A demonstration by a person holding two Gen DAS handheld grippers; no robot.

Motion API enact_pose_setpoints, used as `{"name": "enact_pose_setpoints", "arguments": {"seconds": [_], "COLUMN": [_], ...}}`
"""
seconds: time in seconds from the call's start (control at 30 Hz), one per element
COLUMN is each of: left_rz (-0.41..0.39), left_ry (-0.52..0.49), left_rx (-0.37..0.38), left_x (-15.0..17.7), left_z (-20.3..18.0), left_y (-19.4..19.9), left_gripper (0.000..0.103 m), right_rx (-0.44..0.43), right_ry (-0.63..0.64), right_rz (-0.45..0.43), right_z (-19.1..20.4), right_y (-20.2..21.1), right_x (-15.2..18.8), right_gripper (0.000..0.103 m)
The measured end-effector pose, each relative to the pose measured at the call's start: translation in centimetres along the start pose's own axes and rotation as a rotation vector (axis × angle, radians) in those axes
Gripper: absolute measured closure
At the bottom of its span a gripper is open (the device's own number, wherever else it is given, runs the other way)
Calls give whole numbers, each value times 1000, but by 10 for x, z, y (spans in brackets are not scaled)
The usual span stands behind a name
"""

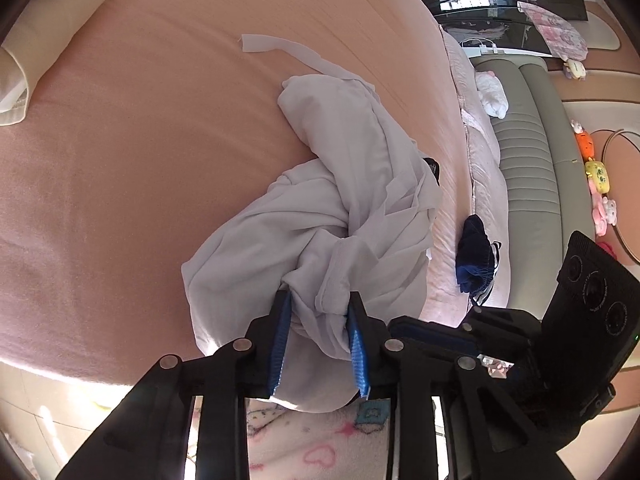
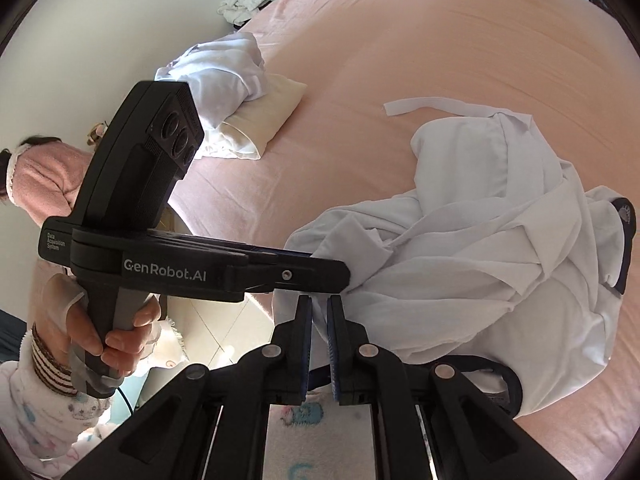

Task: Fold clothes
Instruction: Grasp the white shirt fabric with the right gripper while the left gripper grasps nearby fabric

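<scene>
A crumpled white garment [image 1: 352, 184] with dark navy trim [image 2: 626, 248] lies on the pink bed sheet [image 1: 120, 180]. A long white strip [image 1: 280, 46] trails from its far end. My left gripper [image 1: 320, 302] has its blue pads pressed on a bunched fold at the garment's near edge. In the right wrist view my right gripper [image 2: 319, 302] is nearly closed, pinching a thin edge of the same garment [image 2: 480, 248]. The left gripper [image 2: 320, 276] shows there from the side, held by a hand [image 2: 120, 340], just beyond the right one's fingertips.
A cream pillow [image 2: 264, 120] with another white garment [image 2: 224, 68] on it lies at the bed's far left. A dark blue garment [image 1: 474, 256] sits near the bed's right edge, beside a grey padded bench [image 1: 528, 160] and plush toys [image 1: 596, 172].
</scene>
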State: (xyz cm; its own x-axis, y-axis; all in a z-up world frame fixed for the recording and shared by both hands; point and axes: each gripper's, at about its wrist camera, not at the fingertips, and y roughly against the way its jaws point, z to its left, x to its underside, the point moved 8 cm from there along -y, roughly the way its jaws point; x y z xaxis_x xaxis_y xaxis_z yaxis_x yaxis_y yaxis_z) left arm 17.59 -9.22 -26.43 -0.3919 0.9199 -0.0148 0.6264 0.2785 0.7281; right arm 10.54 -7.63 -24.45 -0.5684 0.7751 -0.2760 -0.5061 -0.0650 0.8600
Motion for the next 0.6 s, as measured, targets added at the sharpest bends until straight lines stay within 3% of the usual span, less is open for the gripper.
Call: {"name": "enact_pose_setpoints", "arguments": {"seconds": [0.13, 0.27, 0.5, 0.6], "left_rz": [-17, -40, -83, -64], "left_ry": [13, 9, 58, 98], "left_rx": [14, -3, -43, -8], "left_x": [2, 6, 7, 10], "left_z": [4, 8, 24, 31], "left_y": [5, 10, 18, 17], "left_gripper": [78, 78, 78, 78], "right_rx": [31, 104, 214, 219], "right_ry": [-36, -85, -186, -235], "right_rz": [-5, -7, 21, 15], "right_z": [-17, -42, -85, -104], "right_y": [20, 33, 42, 41], "right_x": [-5, -18, -31, -42], "right_gripper": [91, 75, 71, 71]}}
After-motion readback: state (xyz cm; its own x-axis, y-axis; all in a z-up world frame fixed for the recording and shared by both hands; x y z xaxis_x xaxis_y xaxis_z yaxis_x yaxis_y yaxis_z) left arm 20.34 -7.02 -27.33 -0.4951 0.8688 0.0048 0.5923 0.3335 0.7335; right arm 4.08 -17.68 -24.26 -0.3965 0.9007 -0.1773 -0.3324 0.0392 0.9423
